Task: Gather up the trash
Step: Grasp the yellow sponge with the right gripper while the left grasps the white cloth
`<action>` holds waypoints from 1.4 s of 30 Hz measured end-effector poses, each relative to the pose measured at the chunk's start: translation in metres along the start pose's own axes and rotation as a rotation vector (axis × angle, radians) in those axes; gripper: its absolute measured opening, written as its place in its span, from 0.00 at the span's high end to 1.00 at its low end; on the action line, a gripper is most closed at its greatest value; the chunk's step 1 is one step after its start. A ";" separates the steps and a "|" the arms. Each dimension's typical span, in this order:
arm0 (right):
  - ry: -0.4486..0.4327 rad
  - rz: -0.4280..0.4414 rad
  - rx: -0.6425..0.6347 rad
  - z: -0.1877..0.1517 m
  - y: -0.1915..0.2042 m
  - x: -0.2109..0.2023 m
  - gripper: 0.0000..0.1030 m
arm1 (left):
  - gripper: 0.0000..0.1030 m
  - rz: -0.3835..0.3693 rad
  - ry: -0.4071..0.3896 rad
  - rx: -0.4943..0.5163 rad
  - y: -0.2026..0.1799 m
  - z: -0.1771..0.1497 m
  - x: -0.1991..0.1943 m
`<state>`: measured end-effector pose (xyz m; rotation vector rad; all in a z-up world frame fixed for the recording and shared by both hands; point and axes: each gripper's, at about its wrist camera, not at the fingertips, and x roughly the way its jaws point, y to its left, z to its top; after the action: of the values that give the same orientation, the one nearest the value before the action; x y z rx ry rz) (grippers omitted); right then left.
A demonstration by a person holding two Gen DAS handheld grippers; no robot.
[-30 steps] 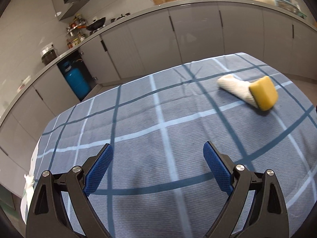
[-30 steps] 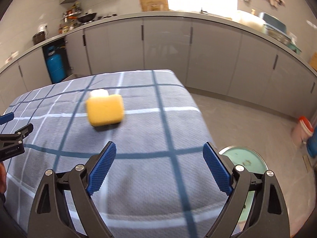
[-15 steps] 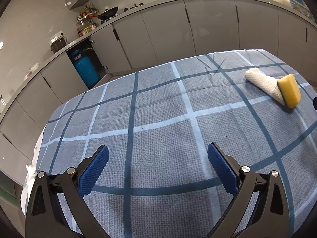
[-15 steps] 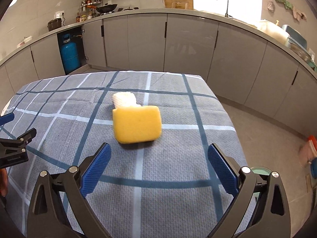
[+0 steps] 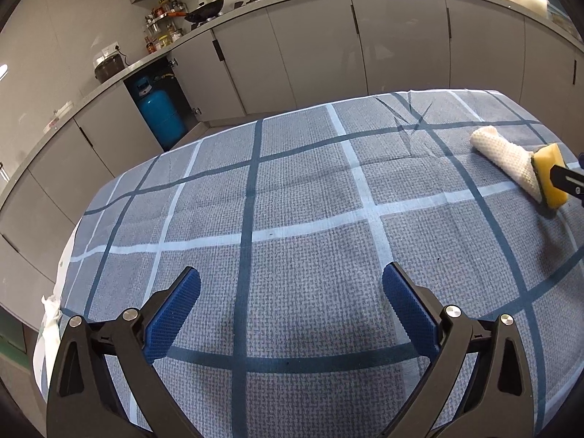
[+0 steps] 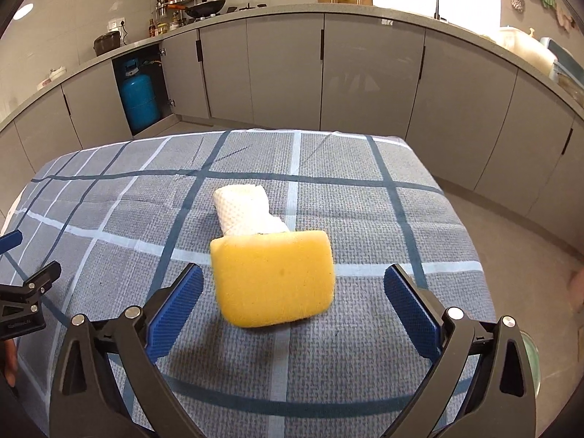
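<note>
My right claw (image 6: pixel 292 292) hangs wide apart around the yellow sponge (image 6: pixel 273 279), which leans on a rolled white towel (image 6: pixel 244 211) on the checked counter (image 6: pixel 365 357); my left claw (image 5: pixel 290 294) waits apart, empty.

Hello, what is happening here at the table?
A person holds a two-finger gripper in each hand over a table with a blue-grey checked cloth. The right gripper is open, its blue fingers on either side of a yellow rectangular sponge without touching it. A white rolled paper towel lies just behind the sponge. The left gripper is open and empty, over bare cloth. Nothing is picked up yet.
</note>
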<state>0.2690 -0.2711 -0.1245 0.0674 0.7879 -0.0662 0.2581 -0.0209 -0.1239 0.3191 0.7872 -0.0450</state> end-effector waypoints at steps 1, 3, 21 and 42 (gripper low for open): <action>0.005 0.005 0.004 -0.001 -0.001 0.002 0.05 | 0.05 0.000 -0.003 0.002 0.000 0.002 0.000; 0.016 0.020 0.012 -0.001 -0.003 0.006 0.05 | 0.05 -0.002 -0.003 0.003 -0.001 0.004 0.000; 0.013 -0.001 0.048 -0.021 -0.015 -0.033 0.35 | 0.05 -0.100 -0.066 0.067 -0.059 0.041 -0.028; 0.028 0.035 0.166 -0.067 -0.057 -0.064 0.35 | 0.05 -0.194 -0.055 0.201 -0.195 0.078 -0.007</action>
<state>0.1718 -0.3196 -0.1278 0.2401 0.8075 -0.0972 0.2757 -0.2305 -0.1197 0.4293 0.7581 -0.3159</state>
